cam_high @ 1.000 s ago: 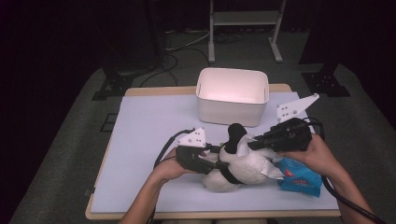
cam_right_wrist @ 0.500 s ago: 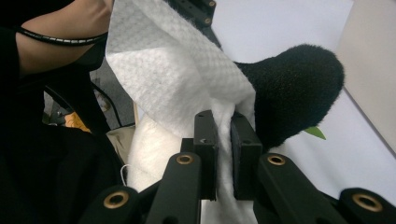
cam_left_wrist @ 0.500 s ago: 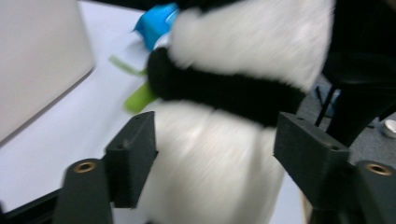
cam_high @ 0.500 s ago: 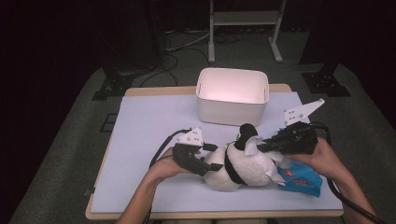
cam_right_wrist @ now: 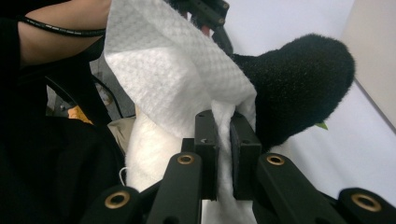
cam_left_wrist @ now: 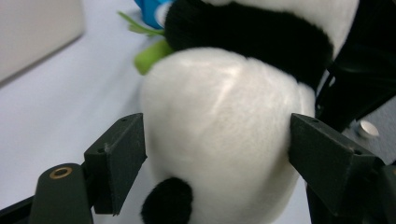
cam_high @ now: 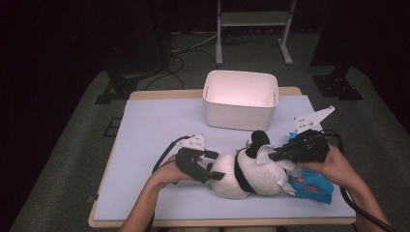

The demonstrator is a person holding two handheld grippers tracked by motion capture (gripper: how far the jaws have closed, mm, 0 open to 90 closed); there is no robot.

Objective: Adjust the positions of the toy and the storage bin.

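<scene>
A black and white panda plush [cam_high: 251,174] lies on the pale table cover, its rear toward my left gripper [cam_high: 214,166]. In the left gripper view the jaws stand on either side of the plush's white rear [cam_left_wrist: 219,130]; they have just been opening, and the plush still sits between them. My right gripper [cam_high: 276,155] hovers over the panda's head end, shut on a white quilted tissue [cam_right_wrist: 173,70] that drapes over the fur beside a black ear [cam_right_wrist: 299,84]. Under my right hand lies a blue wipes pack [cam_high: 312,188].
A white plastic bin [cam_high: 240,104] stands at the back middle of the table cover [cam_high: 154,130]. A green leaf piece [cam_left_wrist: 152,56] sticks out of the plush. Cables trail from both grippers toward the front edge. Dark floor and stands surround the table.
Both hands have sunk toward the table with the panda, which now lies lower. The left jaws have spread apart around its rear. The right gripper has kept its hold on the tissue.
</scene>
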